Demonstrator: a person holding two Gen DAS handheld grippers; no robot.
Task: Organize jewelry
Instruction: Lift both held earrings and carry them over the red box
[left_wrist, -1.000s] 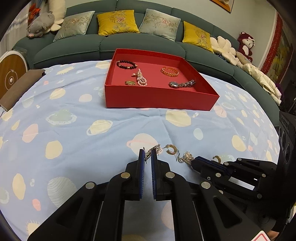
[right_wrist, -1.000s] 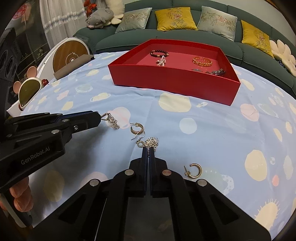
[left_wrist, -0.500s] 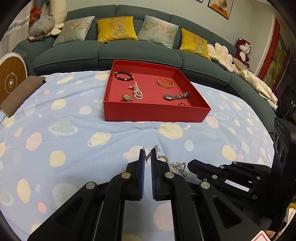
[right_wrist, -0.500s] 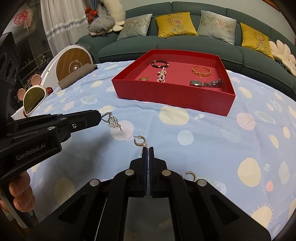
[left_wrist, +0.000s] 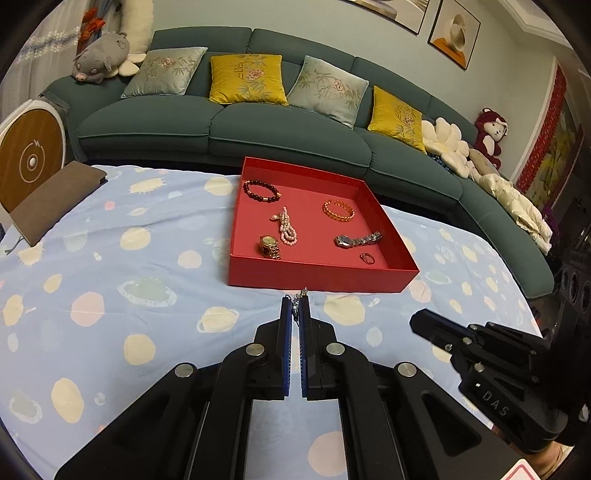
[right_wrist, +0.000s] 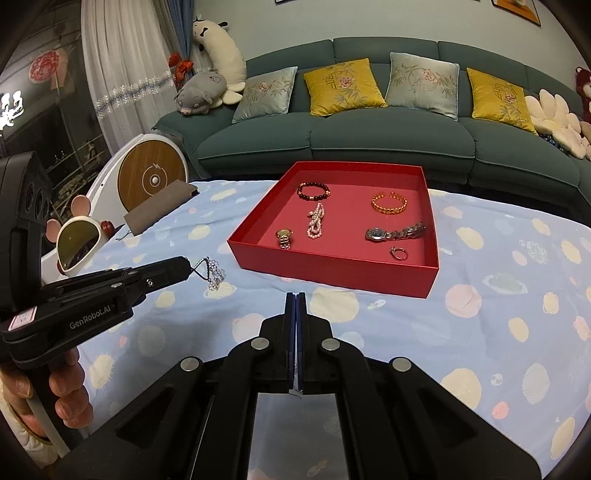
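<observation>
A red tray stands on the blue cloth and holds a dark bead bracelet, a pearl piece, a gold watch, an orange bangle, a silver watch and a ring. My left gripper is shut on a silver dangling earring, held in the air left of the tray's near corner. My right gripper is shut; whatever it holds is hidden between the pads.
A green sofa with cushions curves behind the table. A brown pad lies at the far left edge. A round white and wood device and a mouse-eared mirror stand left of the table.
Both grippers have risen from the cloth and moved toward the tray. The left carries the dangling earring up with it. The loose earrings on the cloth have dropped out of view.
</observation>
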